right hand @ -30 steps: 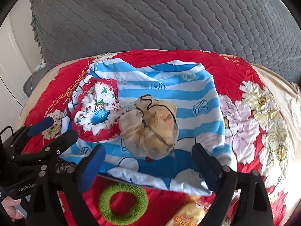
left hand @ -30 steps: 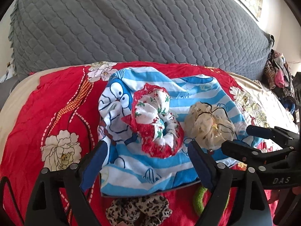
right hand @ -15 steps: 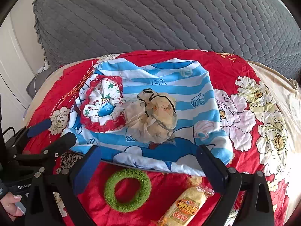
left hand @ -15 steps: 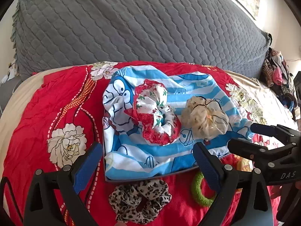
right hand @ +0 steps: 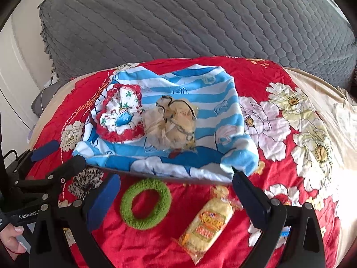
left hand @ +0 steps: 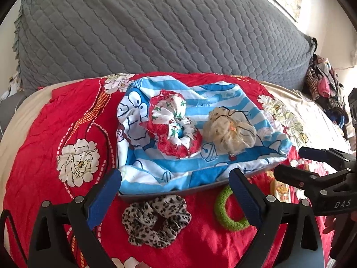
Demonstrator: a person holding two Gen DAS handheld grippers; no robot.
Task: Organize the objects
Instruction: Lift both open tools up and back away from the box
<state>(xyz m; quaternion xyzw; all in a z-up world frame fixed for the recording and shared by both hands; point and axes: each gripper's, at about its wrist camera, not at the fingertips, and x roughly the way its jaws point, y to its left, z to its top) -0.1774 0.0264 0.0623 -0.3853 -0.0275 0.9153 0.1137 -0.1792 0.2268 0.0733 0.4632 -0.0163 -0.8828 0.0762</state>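
Left wrist view: left gripper (left hand: 175, 192) jaws spread wide, nothing between the blue pads, hovering over the red floral bedspread (left hand: 44, 138). Directly ahead of the fingers, nearest, a leopard-print scrunchie (left hand: 156, 220) lies flat on the spread. Just beside it, toward the right finger, a green terry hair ring (left hand: 225, 214), partly hidden behind that finger. Beyond the ring, a sliver of a yellow snack packet (left hand: 280, 191), mostly covered by the right gripper's black frame.

Right wrist view: right gripper (right hand: 176, 192) likewise released, jaws wide, empty. Green terry hair ring (right hand: 146, 204) lies between the fingers' line, nearer the left pad. Yellow snack packet (right hand: 207, 222) lies diagonally beside it, near the right finger. Leopard-print scrunchie (right hand: 86, 181) peeks out at the left, behind the left gripper's frame. A hand (right hand: 11, 240) grips the left tool's handle at the lower left corner.

Farther on: a grey tray (left hand: 178, 194), only its near rim showing, draped with a blue-and-white striped cartoon cloth (left hand: 156, 167). On the cloth, a red-trimmed white printed scrunchie (left hand: 174, 125) on the left and a cream sheer scrunchie (left hand: 229, 129) to its right; the two touch in the right wrist view ( (right hand: 120, 116) and (right hand: 171, 122)).

Farthest: a grey quilted headboard cushion (left hand: 156, 26) across the back. Pile of mixed clothing (left hand: 323, 84) at the far right edge.
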